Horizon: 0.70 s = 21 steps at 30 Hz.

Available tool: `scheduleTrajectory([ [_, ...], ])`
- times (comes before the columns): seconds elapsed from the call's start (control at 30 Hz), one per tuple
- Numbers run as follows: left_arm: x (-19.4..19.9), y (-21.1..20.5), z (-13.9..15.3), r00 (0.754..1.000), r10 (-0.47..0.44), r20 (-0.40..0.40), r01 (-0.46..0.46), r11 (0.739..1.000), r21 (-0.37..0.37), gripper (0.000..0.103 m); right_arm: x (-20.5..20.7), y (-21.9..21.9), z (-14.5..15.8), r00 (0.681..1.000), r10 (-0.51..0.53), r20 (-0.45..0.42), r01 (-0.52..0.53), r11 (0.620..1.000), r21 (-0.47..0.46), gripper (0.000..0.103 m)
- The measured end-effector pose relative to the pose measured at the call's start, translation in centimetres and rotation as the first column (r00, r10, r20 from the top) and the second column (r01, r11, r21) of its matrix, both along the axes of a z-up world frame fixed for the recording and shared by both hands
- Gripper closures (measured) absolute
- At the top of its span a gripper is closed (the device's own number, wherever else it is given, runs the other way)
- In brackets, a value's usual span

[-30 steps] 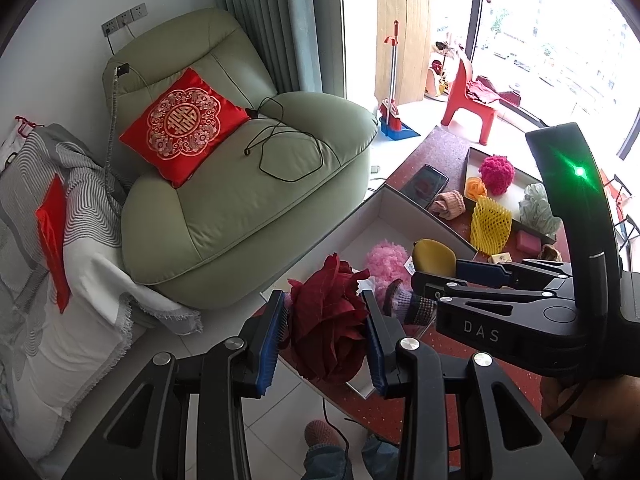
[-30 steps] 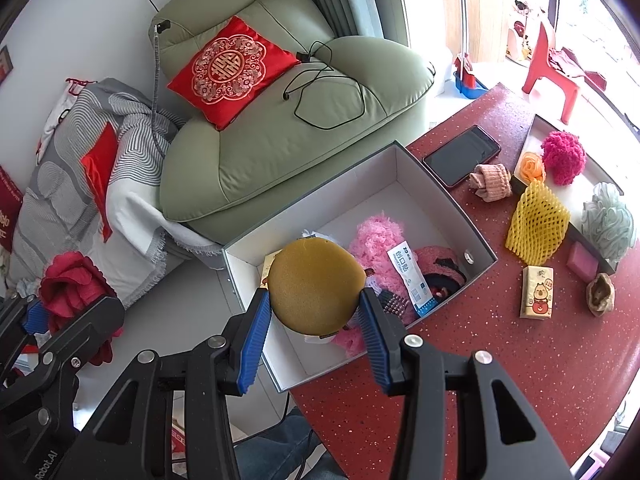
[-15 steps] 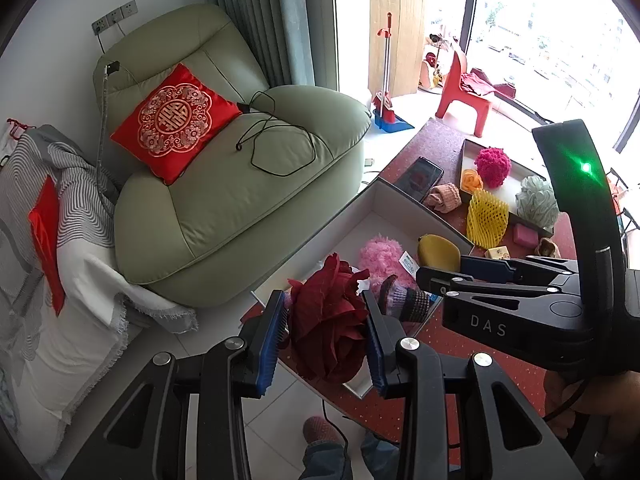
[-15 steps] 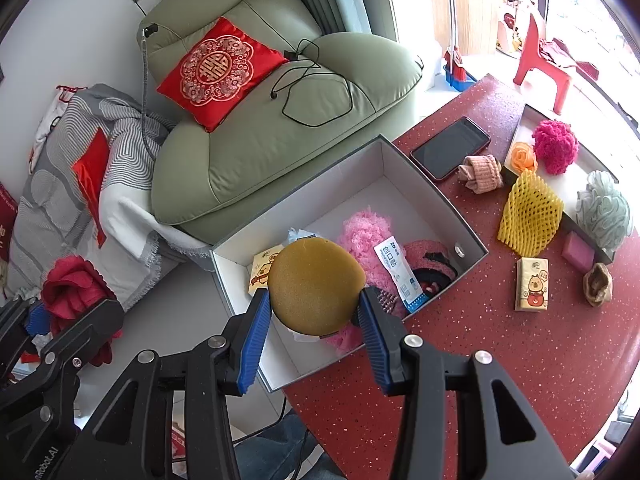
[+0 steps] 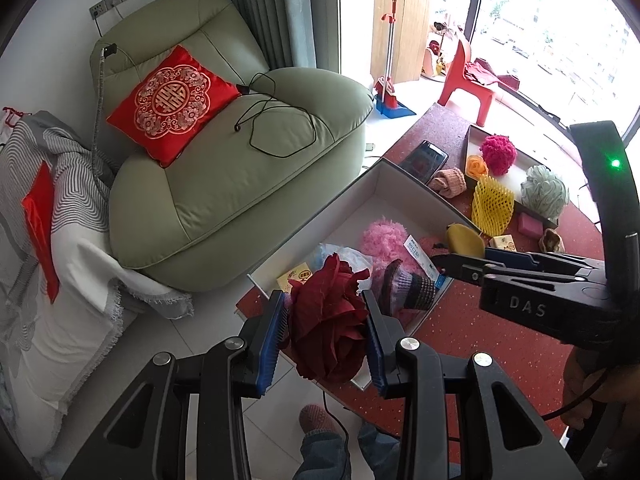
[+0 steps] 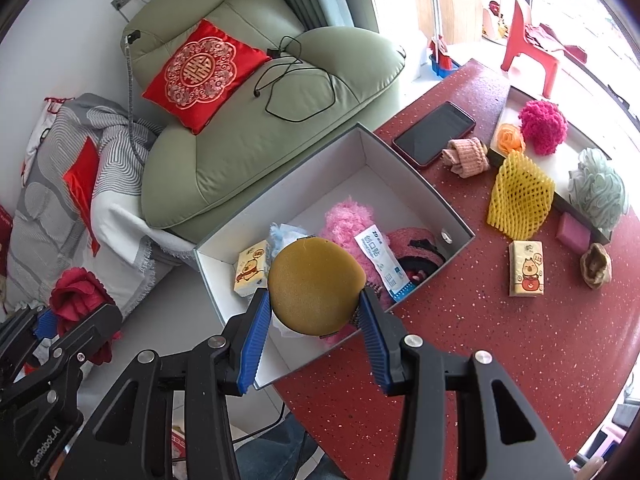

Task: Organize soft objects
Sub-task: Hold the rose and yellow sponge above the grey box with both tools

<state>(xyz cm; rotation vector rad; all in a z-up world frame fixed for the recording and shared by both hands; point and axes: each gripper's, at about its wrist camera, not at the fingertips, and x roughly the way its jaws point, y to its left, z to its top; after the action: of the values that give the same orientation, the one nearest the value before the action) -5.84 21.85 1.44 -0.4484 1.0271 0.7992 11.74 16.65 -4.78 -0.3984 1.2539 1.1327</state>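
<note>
A crumpled dark-red fabric rose [image 5: 326, 320] is sitting squeezed between the blue ribbed pads of the left gripper [image 5: 325, 334], which is clenching it from both sides; the flower is hanging over the near corner of the open grey cardboard box [image 6: 424, 184], partly past its edge. A round mustard-yellow sponge puff [image 6: 316, 286] is being pinched in the right gripper [image 6: 314, 320] — both pads are pressing its lower sides — and it is hovering above the box's near half.

Inside the box, a fluffy pink pom-pom [image 6: 346, 216] is lying beside a white-and-blue flat packet [image 6: 382, 260]; a small yellow cartoon tissue pack [image 6: 252, 268] is leaning in the near-left corner; a pink woven pouch [image 6: 416, 248] is resting against the right wall.

The box is standing on a red speckled table [image 6: 500, 340]; to its right, a yellow foam net sleeve [image 6: 520, 196], a second cartoon tissue pack [image 6: 526, 268] and a black phone [image 6: 436, 134] are lying well apart. Farther right, a shallow tray [image 6: 588, 216] is holding a magenta pom-pom [image 6: 542, 120] and a pale-green mesh bath puff [image 6: 598, 192]. Behind the table, a sage-green armchair [image 6: 256, 128] is carrying a red embroidered cushion [image 6: 202, 74].
</note>
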Motion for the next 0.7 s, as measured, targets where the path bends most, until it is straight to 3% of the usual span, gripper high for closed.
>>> scheduleTrajectory([
  [0.17,-1.1,1.0,-1.5,0.999,0.041,-0.016,-0.041,0.999,-0.031,0.065,1.3,-0.6,-0.6,1.000,-0.028,-0.012,0.028,1.000,-0.008,0.055],
  [0.37,-1.7,2.1,-5.5,0.992,0.086,-0.090,-0.096,0.989,-0.111,0.065,2.8,-0.7,-2.0,0.998,-0.056,-0.025,0.055,0.997,-0.045,0.055],
  [0.7,1.5,2.7,-9.7,0.990,0.078,-0.116,-0.100,0.975,-0.199,0.065,4.3,0.6,-3.7,0.999,-0.035,-0.014,0.033,0.994,-0.099,0.055],
])
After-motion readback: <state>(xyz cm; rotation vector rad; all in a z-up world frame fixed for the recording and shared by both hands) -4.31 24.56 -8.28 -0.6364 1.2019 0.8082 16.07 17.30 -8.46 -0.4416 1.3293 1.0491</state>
